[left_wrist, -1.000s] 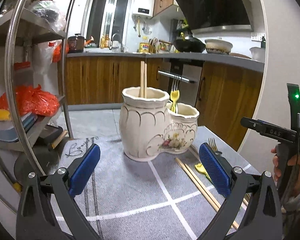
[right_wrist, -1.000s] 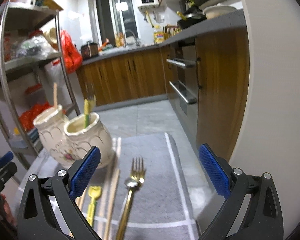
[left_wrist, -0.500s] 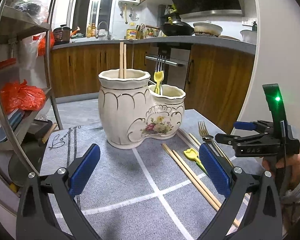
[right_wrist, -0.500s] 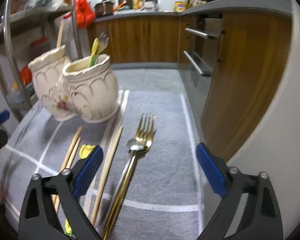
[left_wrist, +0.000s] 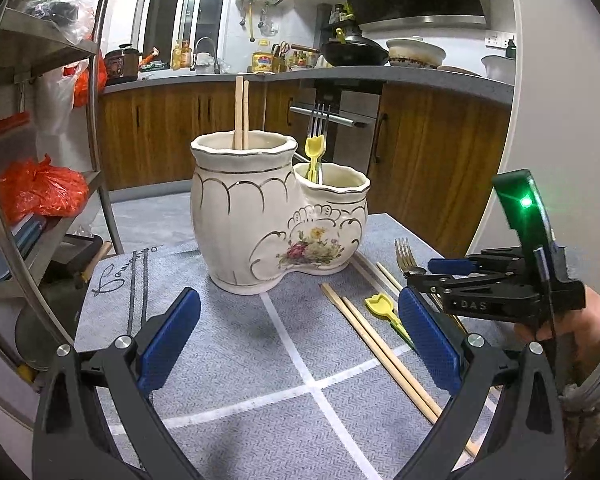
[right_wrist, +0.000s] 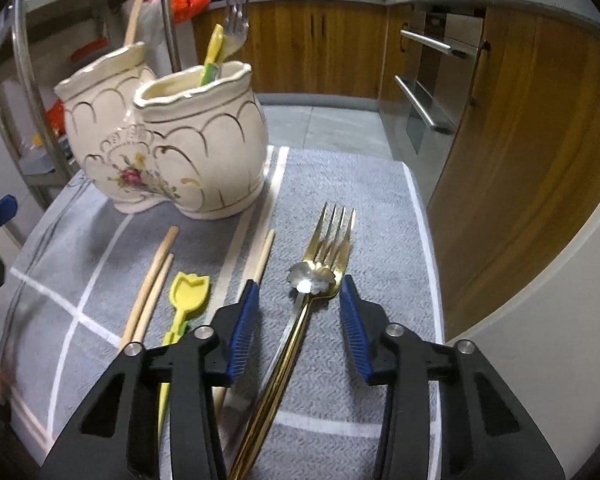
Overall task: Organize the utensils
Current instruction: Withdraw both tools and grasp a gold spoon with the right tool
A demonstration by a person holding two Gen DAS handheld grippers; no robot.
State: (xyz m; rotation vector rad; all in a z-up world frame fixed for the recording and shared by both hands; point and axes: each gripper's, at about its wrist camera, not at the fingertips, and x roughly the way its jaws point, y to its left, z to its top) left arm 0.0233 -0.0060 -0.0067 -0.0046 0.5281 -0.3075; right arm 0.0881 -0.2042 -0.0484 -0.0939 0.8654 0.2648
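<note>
A cream two-compartment ceramic holder (left_wrist: 260, 220) (right_wrist: 204, 144) stands on a grey mat. Its tall compartment has two chopsticks (left_wrist: 241, 112); the low one has a fork and a yellow pick (left_wrist: 315, 148). A gold fork (right_wrist: 332, 236) and a small gold spoon (right_wrist: 311, 278) lie together on the mat. My right gripper (right_wrist: 299, 281) (left_wrist: 436, 274) straddles their handles, jaws closing, pads clear of the metal. Beside them lie a single chopstick (right_wrist: 265, 256), a yellow tulip pick (right_wrist: 188, 292) and a chopstick pair (right_wrist: 152, 284). My left gripper (left_wrist: 299, 296) hangs open before the holder, holding nothing.
The grey mat (left_wrist: 220, 360) ends close to the right of the fork, with wooden cabinets (right_wrist: 520, 160) and an oven (right_wrist: 424, 96) beyond. A metal shelf rack (left_wrist: 40, 160) stands left. A person's hand (left_wrist: 572, 320) holds the right gripper.
My right gripper has dropped and tipped down over the gold fork and spoon, and its jaws have narrowed from wide open. The left gripper has tilted only slightly.
</note>
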